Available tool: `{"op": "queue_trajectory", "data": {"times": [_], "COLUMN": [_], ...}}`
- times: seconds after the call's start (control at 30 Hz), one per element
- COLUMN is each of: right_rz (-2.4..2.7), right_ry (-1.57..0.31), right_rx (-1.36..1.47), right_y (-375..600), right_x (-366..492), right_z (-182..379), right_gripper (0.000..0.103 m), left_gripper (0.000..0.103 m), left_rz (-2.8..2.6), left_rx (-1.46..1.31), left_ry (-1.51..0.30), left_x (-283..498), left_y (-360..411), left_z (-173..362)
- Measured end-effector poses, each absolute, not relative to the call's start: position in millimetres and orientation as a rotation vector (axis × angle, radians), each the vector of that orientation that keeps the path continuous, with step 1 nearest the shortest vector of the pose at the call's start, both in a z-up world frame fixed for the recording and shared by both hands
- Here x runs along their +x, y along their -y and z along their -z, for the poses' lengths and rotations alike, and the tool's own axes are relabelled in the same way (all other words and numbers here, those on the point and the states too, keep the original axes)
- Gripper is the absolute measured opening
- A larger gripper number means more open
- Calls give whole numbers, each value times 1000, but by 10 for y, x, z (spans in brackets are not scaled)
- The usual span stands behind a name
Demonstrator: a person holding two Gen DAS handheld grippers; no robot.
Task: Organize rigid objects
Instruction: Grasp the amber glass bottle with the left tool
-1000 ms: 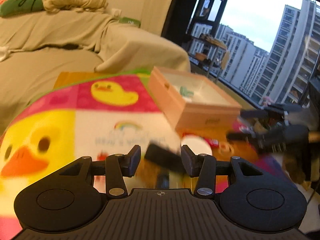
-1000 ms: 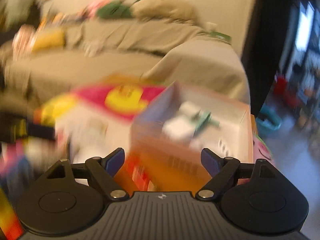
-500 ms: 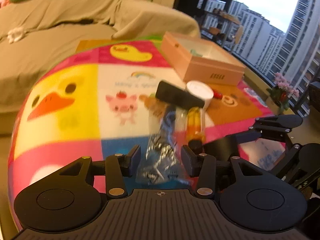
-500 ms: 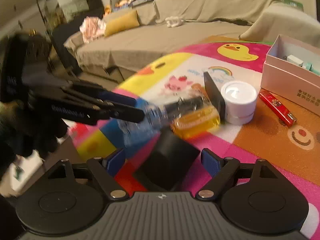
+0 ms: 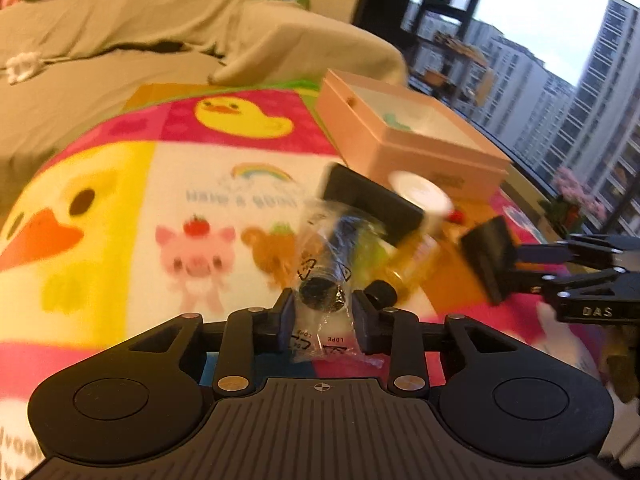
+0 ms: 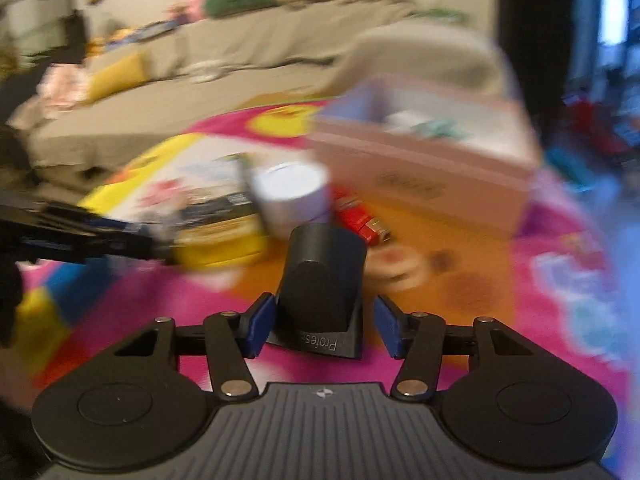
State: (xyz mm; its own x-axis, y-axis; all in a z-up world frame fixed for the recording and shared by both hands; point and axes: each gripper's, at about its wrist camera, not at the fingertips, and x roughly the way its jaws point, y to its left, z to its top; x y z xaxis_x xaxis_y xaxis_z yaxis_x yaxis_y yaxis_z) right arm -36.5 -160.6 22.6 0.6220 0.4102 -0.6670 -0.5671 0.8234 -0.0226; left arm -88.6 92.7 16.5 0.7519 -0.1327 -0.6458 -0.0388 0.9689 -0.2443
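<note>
Tongs first, on the left: the left tongs (image 5: 322,316) are closing on a clear plastic bag (image 5: 326,264) with a dark tube inside, pads already pinching it at the near end, probably so the rest trails free. Just beyond them lie a black slab (image 5: 372,202) and a yellow bottle (image 5: 412,256), with a white jar (image 5: 420,192) behind. Further ahead sits the open pink box (image 5: 404,140), likely the drop-off on this play mat (image 5: 100,184). Over to the right tongs (image 6: 320,326): jaws closing around a black block (image 6: 322,288) squarely between them, left pad touching, right pad not quite there. A red lighter (image 6: 360,216) waits just beyond.
</note>
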Motion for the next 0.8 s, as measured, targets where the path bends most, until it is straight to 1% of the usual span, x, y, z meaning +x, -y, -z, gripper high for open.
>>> {"op": "queue_trajectory", "data": {"times": [0.07,0.17,0.3,0.47,0.63,0.8], "right_rz": [-506,-551,-609,-660,-661,-696], "right_ry": [-647,-598,-571,-672,-707,-706], "right_rx": [-289,-280,-308,-392,-392,-385], "right_y": [1613,1582,1367,959,816,956], "right_x": [-334,-317,-216,139,277,72], "right_z": [-273,-394,-462,-275,-183,-372], "right_gripper": [54,54,55,55,54,53], "left_gripper": [36,37,36,36,36,36], "left_rz": [11,-20,-25,78,200,290], "left_rx": [-259,-242,-248,-259,-272,-233], "left_ry": [-705,-682,-624,-528,-557,-591], "left_x": [-822,-824,-965,-1212,-1255,-1203], "left_y": [-945,-982,-1074,-1133,-973,-689], "left_z": [-168,-206,-329,-502,-400,-273]}}
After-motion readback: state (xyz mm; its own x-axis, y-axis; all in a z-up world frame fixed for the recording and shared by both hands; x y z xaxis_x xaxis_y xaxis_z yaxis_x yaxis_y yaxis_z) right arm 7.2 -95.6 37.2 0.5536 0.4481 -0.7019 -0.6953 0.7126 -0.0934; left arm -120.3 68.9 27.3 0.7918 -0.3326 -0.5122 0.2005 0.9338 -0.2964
